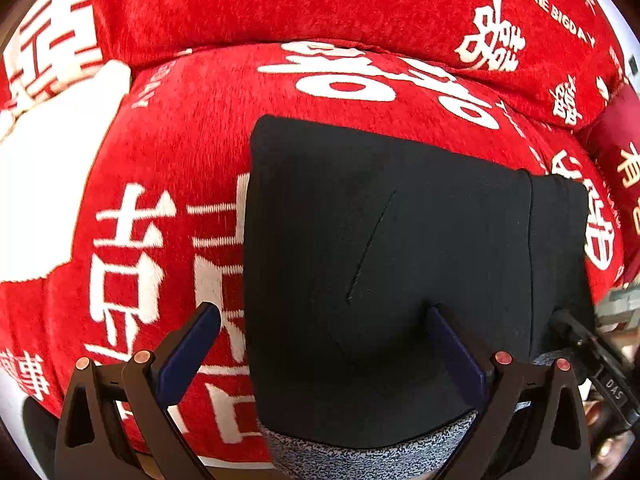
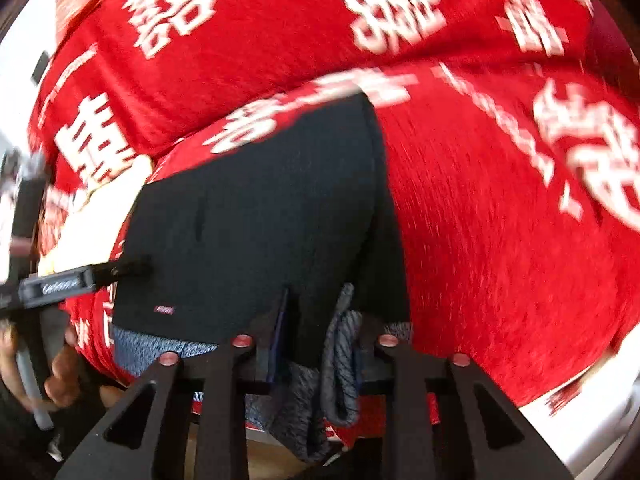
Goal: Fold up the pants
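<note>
Though the pants (image 1: 400, 248) already lie as a compact black rectangle on the red blanket (image 1: 172, 152), I judge the folding not quite finished. The grey inner lining (image 1: 360, 460) shows at the near edge, and the bundle sits close to the blanket's near edge, so a last fold or a smoothing pass seems left.

My left hand-held gripper (image 1: 324, 324) is wide open and holds nothing: one finger is over the blanket just beside the pants' left edge, the other over the black cloth. My right hand-held gripper (image 2: 316, 312) is nearly closed on the pants' near right corner, with black cloth and a roll of grey lining bunched between its fingers. That view is blurred, so how firm the hold is I cannot tell.

The blanket carries large white Chinese characters, some of them the double-happiness sign, and the words "THE BIGDAY" (image 1: 560, 14). A small reddish label (image 2: 164, 310) sits near the pants' near left corner; its writing is too small to read
</note>
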Tool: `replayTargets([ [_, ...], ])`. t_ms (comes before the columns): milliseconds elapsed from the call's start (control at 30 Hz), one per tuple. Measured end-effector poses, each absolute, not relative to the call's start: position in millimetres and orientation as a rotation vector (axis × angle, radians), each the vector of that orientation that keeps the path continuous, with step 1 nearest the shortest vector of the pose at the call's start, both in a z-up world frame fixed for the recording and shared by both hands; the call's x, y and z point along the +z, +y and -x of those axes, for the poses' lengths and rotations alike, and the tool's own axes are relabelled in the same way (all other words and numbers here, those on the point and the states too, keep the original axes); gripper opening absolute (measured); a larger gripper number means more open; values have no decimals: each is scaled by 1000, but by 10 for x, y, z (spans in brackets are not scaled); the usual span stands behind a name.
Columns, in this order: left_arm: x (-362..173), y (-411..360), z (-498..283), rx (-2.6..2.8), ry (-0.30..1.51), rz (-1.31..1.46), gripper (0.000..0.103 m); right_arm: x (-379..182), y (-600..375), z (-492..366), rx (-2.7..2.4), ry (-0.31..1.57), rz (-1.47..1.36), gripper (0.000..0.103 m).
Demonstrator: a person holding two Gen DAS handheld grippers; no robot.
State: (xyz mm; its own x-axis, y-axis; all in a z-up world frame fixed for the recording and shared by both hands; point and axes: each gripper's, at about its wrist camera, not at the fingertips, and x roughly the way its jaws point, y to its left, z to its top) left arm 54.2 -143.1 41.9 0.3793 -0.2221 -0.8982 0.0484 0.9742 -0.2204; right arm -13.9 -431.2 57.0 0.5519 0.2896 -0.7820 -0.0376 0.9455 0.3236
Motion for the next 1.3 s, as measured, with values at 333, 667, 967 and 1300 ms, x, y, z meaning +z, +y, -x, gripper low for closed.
replayTargets([
  [333,420,-1427,-537,-181,1171,167,103,1067,-4331,145,63,827,-140,76],
  [667,382,-1384,-533,-192,1179,194,103,739,-4166,-793,145,982,-97,68],
  [967,327,-1345,-557,-204,1183,244,103,753,-4133,-918,127,959,-84,52],
  [1300,738,-1088,-961,-91,1127,297,103,1310,-4098,-712,181,795,-112,82],
])
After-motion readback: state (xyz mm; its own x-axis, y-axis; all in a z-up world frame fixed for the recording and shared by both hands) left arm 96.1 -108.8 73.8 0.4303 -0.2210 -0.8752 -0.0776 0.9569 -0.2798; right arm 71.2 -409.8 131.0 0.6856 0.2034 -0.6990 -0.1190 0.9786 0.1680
